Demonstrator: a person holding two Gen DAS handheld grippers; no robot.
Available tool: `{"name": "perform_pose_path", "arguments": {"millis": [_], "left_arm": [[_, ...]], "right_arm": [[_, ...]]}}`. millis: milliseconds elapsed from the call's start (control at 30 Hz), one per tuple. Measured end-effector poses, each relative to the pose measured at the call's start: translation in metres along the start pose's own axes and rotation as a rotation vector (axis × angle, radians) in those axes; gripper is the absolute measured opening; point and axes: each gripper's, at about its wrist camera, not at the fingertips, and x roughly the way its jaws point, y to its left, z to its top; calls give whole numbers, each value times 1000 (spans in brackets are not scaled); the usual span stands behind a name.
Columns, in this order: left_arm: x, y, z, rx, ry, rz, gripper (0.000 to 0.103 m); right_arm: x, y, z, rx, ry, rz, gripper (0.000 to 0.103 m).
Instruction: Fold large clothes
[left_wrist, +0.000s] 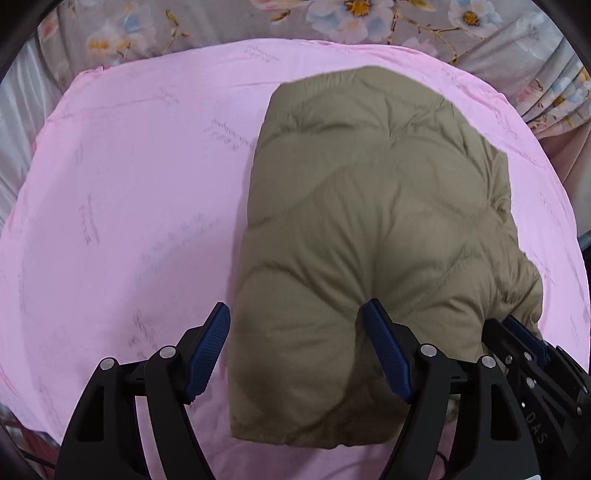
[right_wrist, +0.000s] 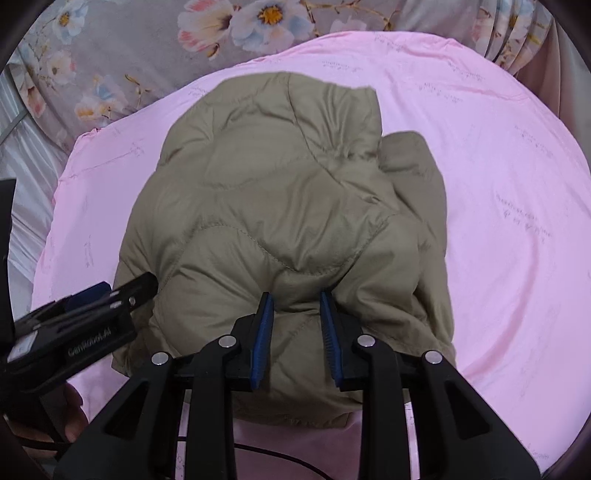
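Nearest in the left wrist view, the left gripper (left_wrist: 295, 317) is seen with its two blue pads (left_wrist: 207, 354) set wide apart, angled steeply down. The near left corner of the jacket (left_wrist: 369, 221) lies between the fingers, but the pads are not pressed on the cloth: the left pad stands over the pink sheet (left_wrist: 129, 203) just off the jacket's edge, and the right pad stands above the padded surface. Nothing is held by this gripper.

In the right wrist view, the right gripper (right_wrist: 296, 299) is seen with its pads (right_wrist: 264, 339) drawn close together, a raised fold of the jacket (right_wrist: 280, 206) at the near edge being pinched between them. Creases are seen spreading from the pinched fold. At the left edge of this view the left gripper (right_wrist: 92, 299) is seen beside the jacket, with part of a hand (right_wrist: 72, 413) below it.

The jacket, a tan quilted one, is laid folded into a thick bundle on the sheet, its far end rounded and a looser lump bunched at its right side. A black cable (right_wrist: 288, 458) is seen on the sheet at the near edge.

Beyond the sheet, a grey floral cloth (right_wrist: 140, 48) is spread, and pleated fabric (left_wrist: 550, 92) is seen at the far right
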Motion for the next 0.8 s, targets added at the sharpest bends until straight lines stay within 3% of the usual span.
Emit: {"name": "perform_pose_path", "arguments": {"millis": [333, 800], "left_arm": [[15, -1, -9, 13, 10, 42, 84], [25, -7, -15, 49, -39, 90, 86]], "right_arm": [[19, -6, -8, -11, 1, 14, 26], [31, 0, -18, -38, -42, 7, 26]]}}
